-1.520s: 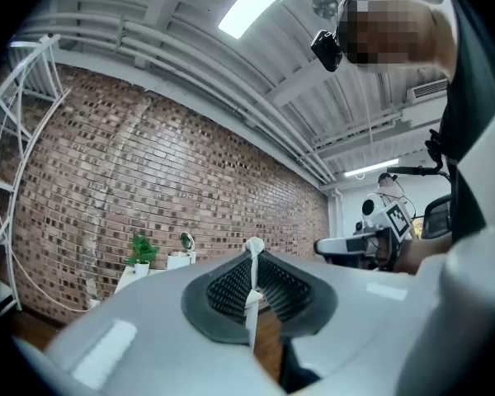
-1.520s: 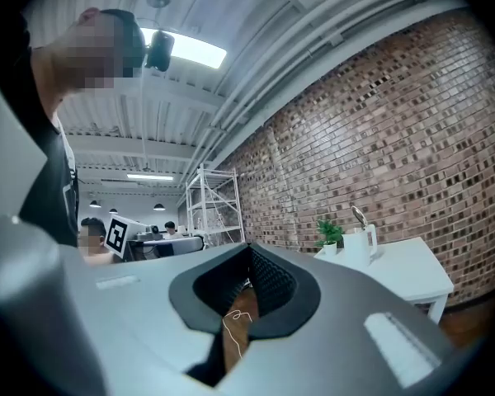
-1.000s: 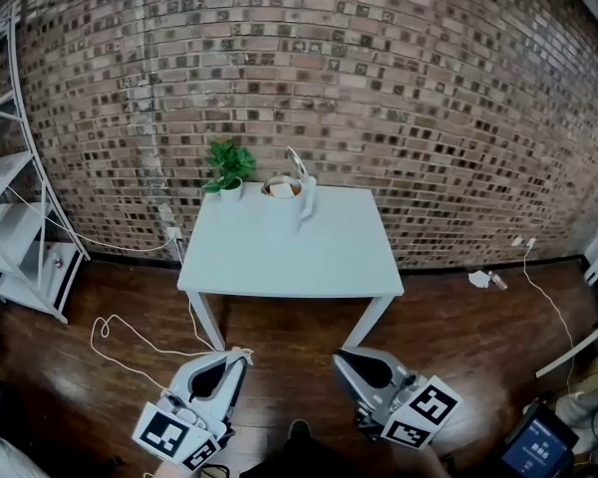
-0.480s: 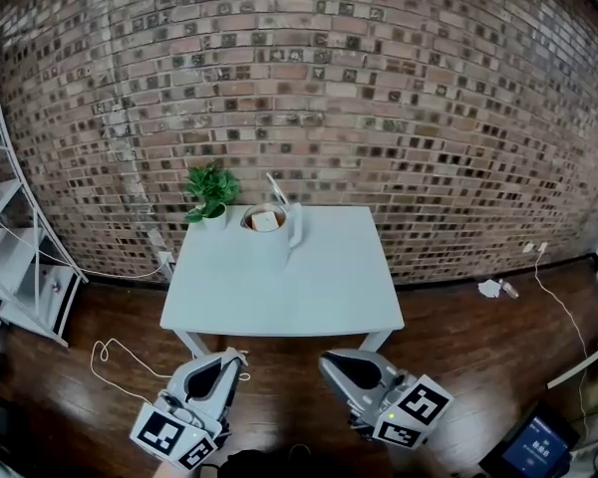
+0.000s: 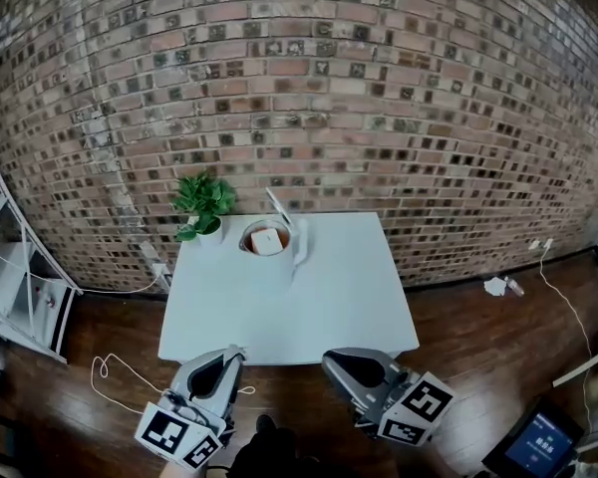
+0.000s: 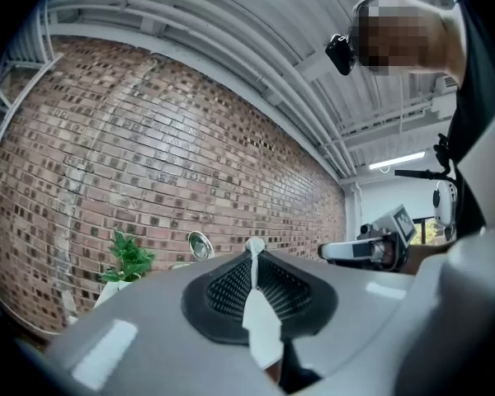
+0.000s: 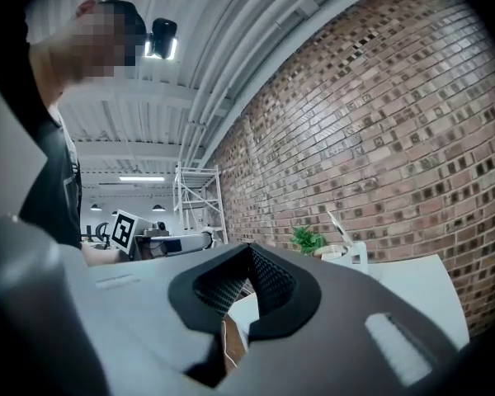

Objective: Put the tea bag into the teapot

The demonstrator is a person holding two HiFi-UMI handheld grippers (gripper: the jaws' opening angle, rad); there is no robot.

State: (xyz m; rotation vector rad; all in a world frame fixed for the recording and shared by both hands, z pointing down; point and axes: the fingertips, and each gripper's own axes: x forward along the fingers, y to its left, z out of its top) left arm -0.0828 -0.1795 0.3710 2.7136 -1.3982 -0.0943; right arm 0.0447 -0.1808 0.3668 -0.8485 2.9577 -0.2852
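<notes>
**Both grippers closed and low, teapot far across the table**

Head view: we saw the teapot (image 5: 297, 245) at the far edge of the table (image 5: 309, 307), its lid (image 5: 277, 205) tipped up, just beside the plant (image 5: 201, 202). A pale square in its mouth looked to us like the tea bag (image 5: 266, 241), so the task's thing seemed to sit inside the pot. The left gripper (image 5: 235, 354) and right gripper (image 5: 331, 359) were held low at the near edge, well apart from the pot, tips aimed toward it. We judged the long reach the main risk: stretching across could knock the raised lid or tip the pot against the wall.

Left gripper view: the jaws met at their tips, and we could name nothing between them. We took a white sliver along the seam for the table showing through, though we were not certain. The gripper pointed slightly upward, the lid peeking over the jaws.

Right gripper view: these jaws were also together and empty, with table and floor visible through the gap beneath. The teapot stood ahead, to the right. With jaws pressed together, any approach would shove the pot, not grasp it.
</notes>
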